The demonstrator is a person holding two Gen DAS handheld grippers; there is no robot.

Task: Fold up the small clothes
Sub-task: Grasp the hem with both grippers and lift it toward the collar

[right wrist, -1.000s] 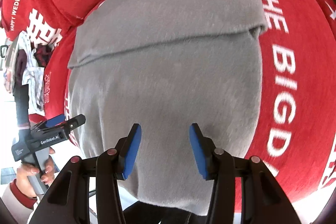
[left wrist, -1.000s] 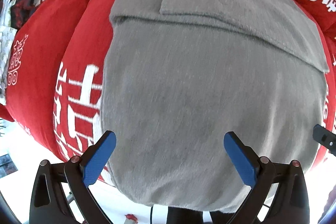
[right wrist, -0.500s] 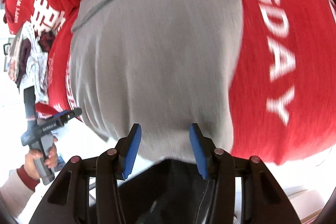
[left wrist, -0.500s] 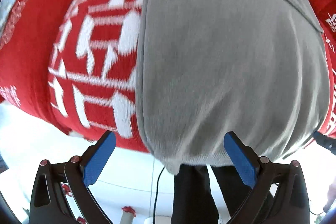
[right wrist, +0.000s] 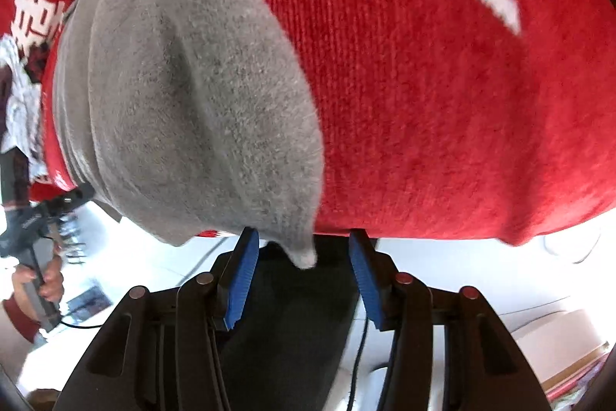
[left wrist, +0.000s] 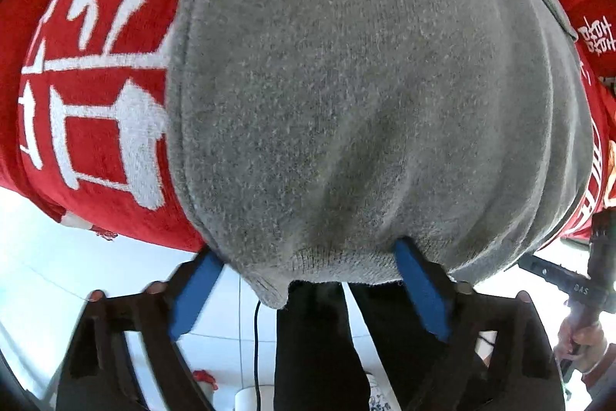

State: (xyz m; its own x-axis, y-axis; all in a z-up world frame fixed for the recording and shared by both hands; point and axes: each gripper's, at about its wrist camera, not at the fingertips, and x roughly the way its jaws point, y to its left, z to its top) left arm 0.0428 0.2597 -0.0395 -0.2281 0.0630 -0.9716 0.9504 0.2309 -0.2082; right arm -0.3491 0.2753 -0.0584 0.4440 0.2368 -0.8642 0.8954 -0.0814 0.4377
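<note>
1. Garment point(left wrist: 365, 95), grey and fuzzy, is lying on the red blanket point(left wrist: 96, 95), its near hem hanging over the edge toward me.
2. Both views are now showing that hem right at the tongs, where a second ago they were showing the whole folded piece from higher up; I am bringing both hands down to the near corners.
3. To me that means the next fold is starting: pick up the hem, carry it away from me.
4. Left tongs point(left wrist: 308, 280) are closing in from their widest, the hem between the blue pads point(left wrist: 419, 291); I cannot tell whether they are pressing yet.
5. Right tongs point(right wrist: 304, 272) are sitting about half open, the right corner point(right wrist: 304, 257) dangling between the pads, not pinched.
6. Other hand point(right wrist: 42, 280) is showing at the left of the right view.
</note>
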